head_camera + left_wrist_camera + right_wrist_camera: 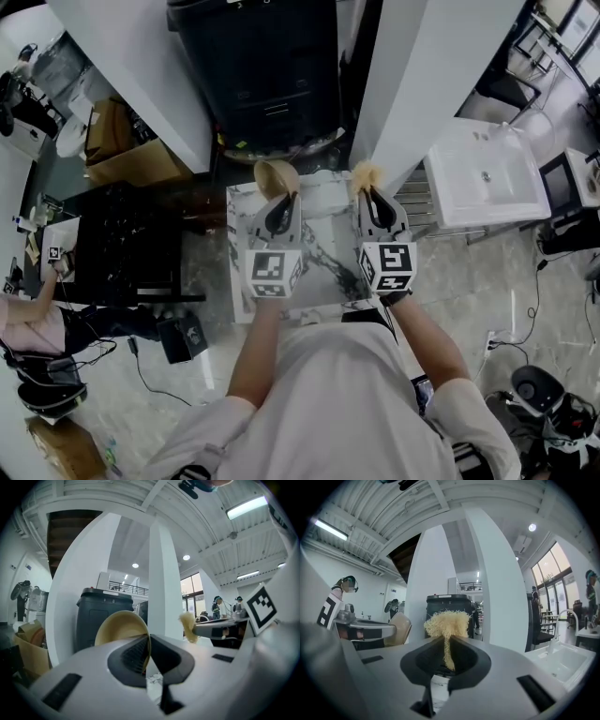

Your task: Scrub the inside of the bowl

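Over the table (pixel 322 246) | my left gripper (pixel 281 208) pinches the bowl (pixel 121 629) by its rim, lifted | right gripper (pixel 377 204) clamps the scrubber (pixel 446 622), apart at right | risk: thin rim grip, scrubbing pressure could twist bowl loose.

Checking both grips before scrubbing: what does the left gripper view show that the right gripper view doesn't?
Only the left gripper view: the left gripper seen along its own jaws, shut on the rim of the tan bowl, and a cardboard box at far left.
Only the right gripper view: the right gripper seen along its own jaws, shut on the yellow scrubber, and a white sink at right.
Both: the bowl and the scrubber, held apart from each other, with the black bin and white pillars behind.
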`<state>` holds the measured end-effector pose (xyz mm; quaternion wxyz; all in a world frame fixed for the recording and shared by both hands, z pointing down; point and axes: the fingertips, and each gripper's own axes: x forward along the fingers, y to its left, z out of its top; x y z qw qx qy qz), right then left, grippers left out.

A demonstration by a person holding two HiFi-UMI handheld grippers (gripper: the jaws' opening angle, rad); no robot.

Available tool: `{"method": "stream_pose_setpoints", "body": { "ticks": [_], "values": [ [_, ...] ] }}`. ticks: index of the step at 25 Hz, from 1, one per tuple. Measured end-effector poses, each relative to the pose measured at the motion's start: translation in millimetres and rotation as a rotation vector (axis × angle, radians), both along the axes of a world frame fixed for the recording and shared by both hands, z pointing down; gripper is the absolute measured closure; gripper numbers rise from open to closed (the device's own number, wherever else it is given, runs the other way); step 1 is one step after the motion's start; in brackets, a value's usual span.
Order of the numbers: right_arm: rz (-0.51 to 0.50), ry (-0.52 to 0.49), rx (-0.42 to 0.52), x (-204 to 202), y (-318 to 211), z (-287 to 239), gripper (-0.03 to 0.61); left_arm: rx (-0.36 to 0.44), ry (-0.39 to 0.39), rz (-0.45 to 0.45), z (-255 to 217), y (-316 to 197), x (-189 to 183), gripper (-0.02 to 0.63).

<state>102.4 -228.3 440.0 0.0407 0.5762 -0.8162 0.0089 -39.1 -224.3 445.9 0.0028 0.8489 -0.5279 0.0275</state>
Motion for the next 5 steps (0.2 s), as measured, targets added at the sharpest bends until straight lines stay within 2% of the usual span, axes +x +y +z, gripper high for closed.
{"method": "stream_pose_setpoints", "body": {
  "ticks": [5],
  "values": [
    [-0.043,0.101,-0.006,-3,3,6,0.537,-0.053,0.022,0.008,19,14,11,0.591]
  ]
}}
